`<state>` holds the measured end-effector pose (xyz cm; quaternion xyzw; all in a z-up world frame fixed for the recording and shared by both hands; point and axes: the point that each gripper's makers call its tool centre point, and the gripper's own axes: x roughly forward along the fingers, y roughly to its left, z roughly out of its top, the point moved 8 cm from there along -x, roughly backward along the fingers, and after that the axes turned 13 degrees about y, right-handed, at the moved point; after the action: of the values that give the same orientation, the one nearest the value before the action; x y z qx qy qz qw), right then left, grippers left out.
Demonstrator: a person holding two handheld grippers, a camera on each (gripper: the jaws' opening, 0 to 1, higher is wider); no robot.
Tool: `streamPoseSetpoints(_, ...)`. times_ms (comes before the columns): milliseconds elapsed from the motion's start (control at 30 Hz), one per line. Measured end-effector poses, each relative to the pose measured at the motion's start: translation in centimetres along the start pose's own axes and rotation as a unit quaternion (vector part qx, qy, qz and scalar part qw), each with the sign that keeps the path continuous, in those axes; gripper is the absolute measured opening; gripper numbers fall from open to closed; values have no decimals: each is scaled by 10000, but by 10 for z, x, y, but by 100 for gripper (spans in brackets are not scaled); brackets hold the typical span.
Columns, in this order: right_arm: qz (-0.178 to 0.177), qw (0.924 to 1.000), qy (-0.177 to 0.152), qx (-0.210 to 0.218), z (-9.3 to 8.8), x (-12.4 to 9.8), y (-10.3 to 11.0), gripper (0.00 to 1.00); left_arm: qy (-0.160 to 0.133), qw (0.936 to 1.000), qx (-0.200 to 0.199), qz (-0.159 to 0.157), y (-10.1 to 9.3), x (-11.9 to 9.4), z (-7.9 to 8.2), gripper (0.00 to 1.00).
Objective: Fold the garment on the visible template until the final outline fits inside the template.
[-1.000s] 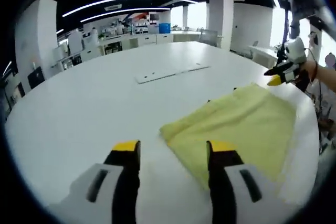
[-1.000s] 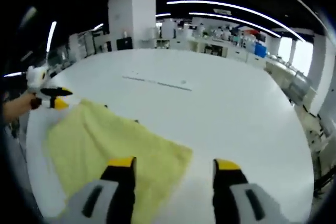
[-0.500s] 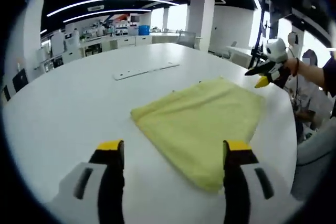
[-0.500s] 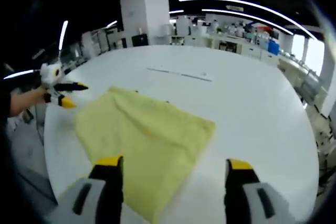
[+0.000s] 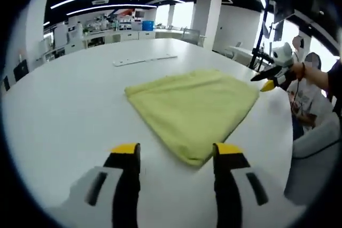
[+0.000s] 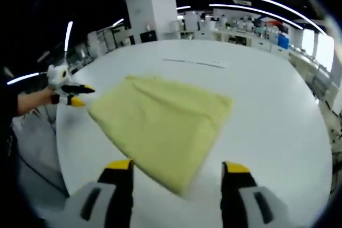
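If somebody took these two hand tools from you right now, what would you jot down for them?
Left gripper: open, holding nothing, aimed at the near corner of the yellow cloth.
Right gripper: open, holding nothing, off the cloth's opposite side.
The cloth lies flat on the white table, looks already folded into a rough rectangle; no template outline can be made out under it.
A flat white strip lies on the table beyond the cloth.
Left to do: check the fit, probably fold again.
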<state>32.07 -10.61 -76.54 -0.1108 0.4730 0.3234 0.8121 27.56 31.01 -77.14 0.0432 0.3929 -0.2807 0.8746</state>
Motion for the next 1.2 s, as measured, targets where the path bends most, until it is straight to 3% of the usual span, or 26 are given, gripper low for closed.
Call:
streamPoseSetpoints(167, 63, 9999, 53, 91, -13, 1, 1, 49, 33, 9999, -118, -10, -7, 1, -9, 41)
streamPoseSetpoints(300, 59, 9999, 82, 104, -21, 1, 7, 43, 49, 9998, -172, -94, -11, 3, -13, 30)
streamPoseSetpoints(400, 47, 9999, 76, 102, -23, 4, 6, 35, 56, 9996, -240, -111, -11, 4, -15, 21)
streamPoseSetpoints(600, -46, 9999, -117, 74, -24, 1, 4, 21, 100, 9993, -298, -226, -17, 4, -20, 16)
streamPoseSetpoints(767, -175, 9998, -97, 49, -25, 2, 2, 12, 72, 9988, -419, -253, -17, 6, -21, 7)
streamPoseSetpoints(1033, -196, 9996, -171, 76, -24, 0, 1, 9, -12, 9978, -557, -357, -19, 8, -21, 5)
streamPoseSetpoints(1200, -251, 9994, -224, 116, -24, 0, -2, 0, -62, 9978, -562, -348, -17, 6, -20, 0)
